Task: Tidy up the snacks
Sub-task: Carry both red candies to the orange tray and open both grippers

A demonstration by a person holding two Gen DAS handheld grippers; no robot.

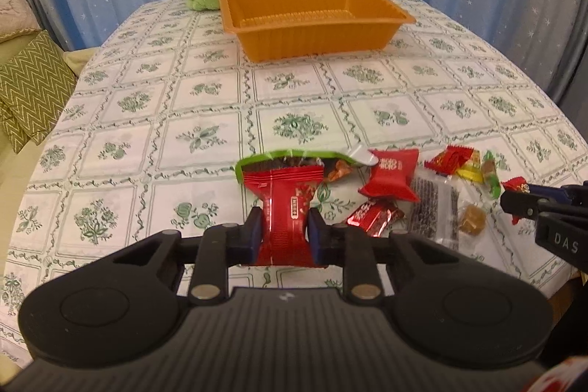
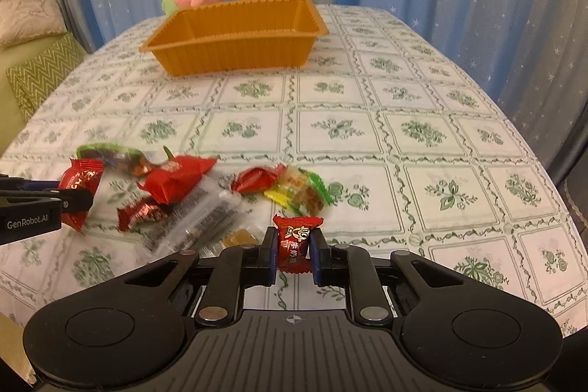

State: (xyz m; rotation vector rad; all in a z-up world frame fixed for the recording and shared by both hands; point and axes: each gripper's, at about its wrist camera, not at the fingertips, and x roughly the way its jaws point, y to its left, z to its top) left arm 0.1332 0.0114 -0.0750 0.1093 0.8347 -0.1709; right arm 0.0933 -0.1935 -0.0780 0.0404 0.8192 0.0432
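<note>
left gripper: closed on long red foil snack packet, above counter | right gripper: closed on small red wrapped candy | empty orange ribbed plastic tray far side, well apart from remaining snack pile

Warm, dim indoor light falls evenly across the tablecloth, casting only soft shadows under the tray. Fisheye distortion bends the table edges and darkens the corners. In the right wrist view, the clear packet smears with motion blur; foil wrappers glint faintly.
</note>
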